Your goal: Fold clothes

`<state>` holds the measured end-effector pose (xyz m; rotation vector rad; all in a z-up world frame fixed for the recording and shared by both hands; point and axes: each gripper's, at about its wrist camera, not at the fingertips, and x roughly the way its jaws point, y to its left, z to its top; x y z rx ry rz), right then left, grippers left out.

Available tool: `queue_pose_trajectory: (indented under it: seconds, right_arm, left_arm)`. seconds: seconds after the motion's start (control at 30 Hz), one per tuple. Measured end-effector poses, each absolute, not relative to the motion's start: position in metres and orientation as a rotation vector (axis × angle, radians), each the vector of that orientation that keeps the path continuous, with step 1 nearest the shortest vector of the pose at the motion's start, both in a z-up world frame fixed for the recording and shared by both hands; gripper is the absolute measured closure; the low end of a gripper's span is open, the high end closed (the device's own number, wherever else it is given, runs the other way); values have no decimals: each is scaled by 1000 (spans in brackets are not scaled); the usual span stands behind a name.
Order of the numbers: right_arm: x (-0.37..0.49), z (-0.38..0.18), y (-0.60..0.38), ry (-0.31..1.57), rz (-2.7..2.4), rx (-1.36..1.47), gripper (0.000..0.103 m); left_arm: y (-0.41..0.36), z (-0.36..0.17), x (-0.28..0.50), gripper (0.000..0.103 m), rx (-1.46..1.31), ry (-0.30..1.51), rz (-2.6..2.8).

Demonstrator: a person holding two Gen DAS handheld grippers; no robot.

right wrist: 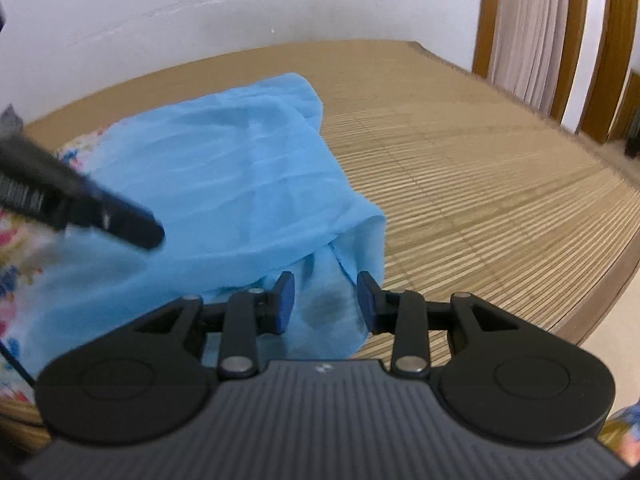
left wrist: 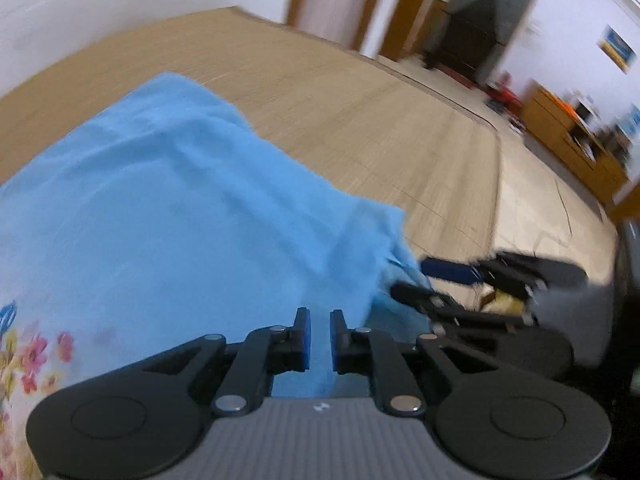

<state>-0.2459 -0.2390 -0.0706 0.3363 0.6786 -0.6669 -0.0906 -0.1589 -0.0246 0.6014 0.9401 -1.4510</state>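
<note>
A light blue garment (left wrist: 180, 200) lies spread and wrinkled on a woven bamboo mat (left wrist: 320, 92); its floral part (left wrist: 32, 356) shows at the lower left. My left gripper (left wrist: 319, 336) hovers over the garment's near edge, its blue pads a narrow gap apart with nothing pinched between them. In the right wrist view the blue garment (right wrist: 240, 184) has a folded-over corner near my right gripper (right wrist: 326, 300), which stands open above that corner, pads not pressing the fabric. The left gripper (right wrist: 148, 234) reaches in, blurred, from the left. The right gripper (left wrist: 412, 278) straddles the corner.
The mat (right wrist: 480, 180) stretches bare to the right, ending at a rounded edge (right wrist: 600, 292). A white wall (right wrist: 200, 8) runs behind it. Wooden door frames (left wrist: 404, 12), a tiled floor (left wrist: 540, 208) and a low wooden cabinet (left wrist: 568, 136) lie beyond the mat.
</note>
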Motion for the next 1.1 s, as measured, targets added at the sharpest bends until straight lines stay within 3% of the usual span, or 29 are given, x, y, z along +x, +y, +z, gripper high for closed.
queue_pose_trajectory:
  seconds: [0.03, 0.1, 0.2, 0.23, 0.27, 0.3, 0.33, 0.7, 1.1]
  right_arm:
    - [-247, -70, -243, 664, -660, 367, 66]
    - [-249, -69, -252, 630, -644, 444, 66]
    - [-248, -70, -272, 590, -604, 570, 66]
    - [-247, -70, -277, 577, -599, 600, 66]
    - [-247, -69, -281, 562, -594, 621, 66]
    - [-246, -67, -283, 548, -594, 630, 66]
    - [-247, -66, -283, 537, -597, 627, 66]
    - [-242, -71, -239, 628, -600, 383, 66]
    - [-182, -94, -218, 602, -439, 293, 67]
  left_arm:
    - [-161, -26, -98, 79, 630, 911, -1470]
    - [-167, -30, -111, 55, 678, 858, -1508]
    - [-179, -42, -127, 50, 750, 770, -1531]
    - [-183, -47, -130, 51, 775, 752, -1527]
    - [-186, -51, -131, 64, 792, 748, -1523]
    - [-189, -54, -129, 92, 798, 757, -1520]
    - [-191, -57, -124, 100, 792, 783, -1515]
    - [-181, -35, -61, 100, 417, 1072, -1506]
    - [-175, -18, -59, 100, 393, 1060, -1504]
